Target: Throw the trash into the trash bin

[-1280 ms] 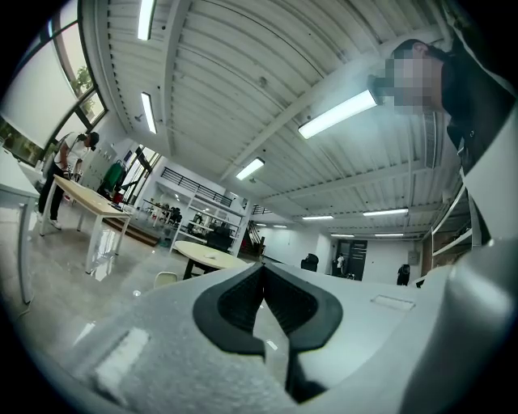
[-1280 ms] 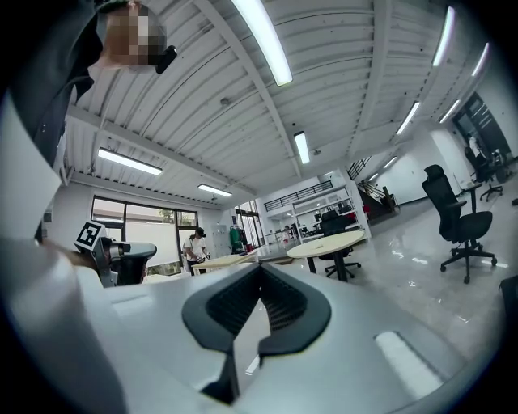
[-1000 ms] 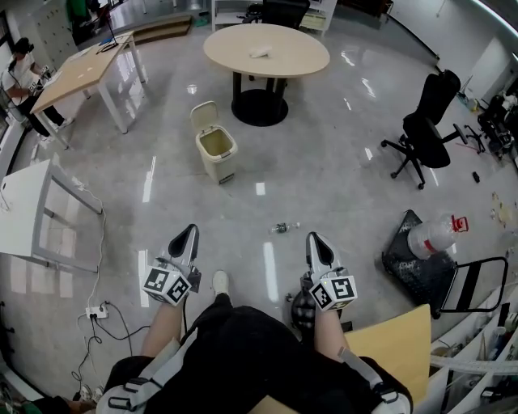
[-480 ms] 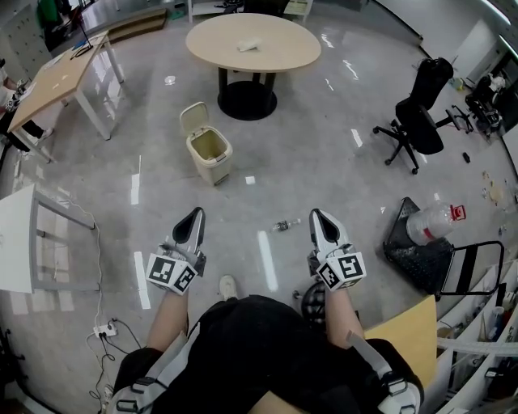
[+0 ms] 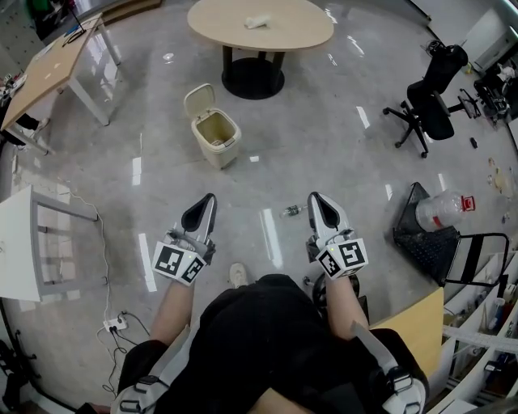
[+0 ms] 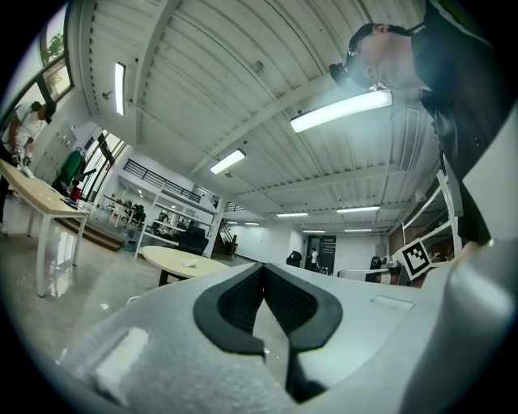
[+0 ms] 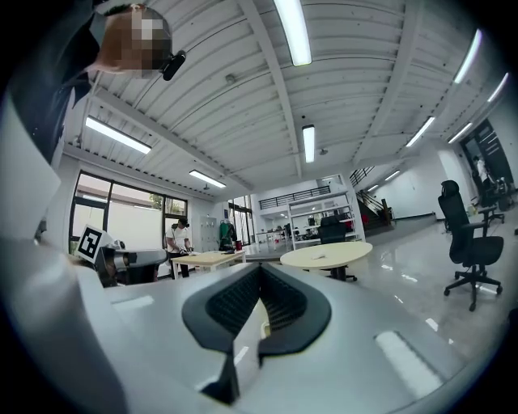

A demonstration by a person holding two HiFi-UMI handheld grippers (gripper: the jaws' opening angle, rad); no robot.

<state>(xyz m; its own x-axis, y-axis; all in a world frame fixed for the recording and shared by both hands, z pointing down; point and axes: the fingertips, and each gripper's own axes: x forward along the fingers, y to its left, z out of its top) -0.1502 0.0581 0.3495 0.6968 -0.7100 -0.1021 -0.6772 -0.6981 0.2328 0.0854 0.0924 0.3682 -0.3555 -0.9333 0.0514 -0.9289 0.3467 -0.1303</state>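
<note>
A cream trash bin (image 5: 215, 135) stands on the floor with its lid flipped up, ahead and slightly left of me. A small crushed clear bottle (image 5: 292, 211) lies on the floor just left of my right gripper (image 5: 318, 204). My left gripper (image 5: 201, 212) is level with it, further left. Both grippers point forward, roughly level. In the left gripper view the left gripper (image 6: 261, 271) has its pads meeting with nothing between them. In the right gripper view the right gripper (image 7: 259, 275) is likewise shut and empty.
A round table (image 5: 259, 24) with a white item on it stands beyond the bin. A black office chair (image 5: 433, 105) is at the far right. A black crate (image 5: 429, 242) holding a large water jug sits at my right. Desks (image 5: 48, 69) stand at the left, and a power strip (image 5: 113, 323) lies behind.
I have walked forward: the bin and the bottle on the floor are nearer to me. Both grippers moved forward together and stayed shut.
</note>
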